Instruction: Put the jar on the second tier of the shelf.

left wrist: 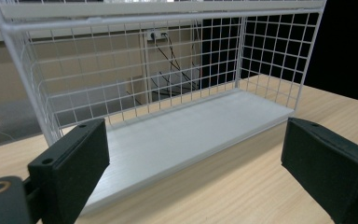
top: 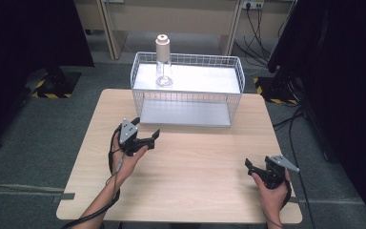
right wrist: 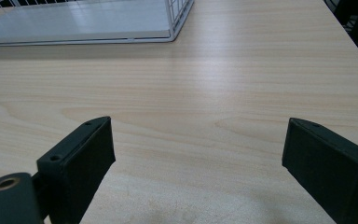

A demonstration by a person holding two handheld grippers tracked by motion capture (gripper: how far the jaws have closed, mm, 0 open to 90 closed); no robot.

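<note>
A white wire rack (top: 187, 90) with two white shelves stands at the back of the wooden table (top: 195, 191). On its upper shelf, toward the left, a clear bottle with a beige cap (top: 163, 61) stands upright. My left gripper (top: 147, 127) hovers just in front of the rack's lower left part, open and holding nothing. In the left gripper view the jaws (left wrist: 193, 172) stand wide apart facing the lower shelf (left wrist: 191, 133) inside the wire rack (left wrist: 121, 70). My right gripper (top: 255, 167) rests low near the table's front right, open (right wrist: 196, 177) over bare wood, with the rack's corner (right wrist: 175, 21) far ahead.
Dark screens stand at both sides of the table. Cables (top: 262, 33) run across the grey floor at the back right and along the right side. A wooden bench frame (top: 171, 19) stands behind the rack. A broad stretch of tabletop lies between the two hands.
</note>
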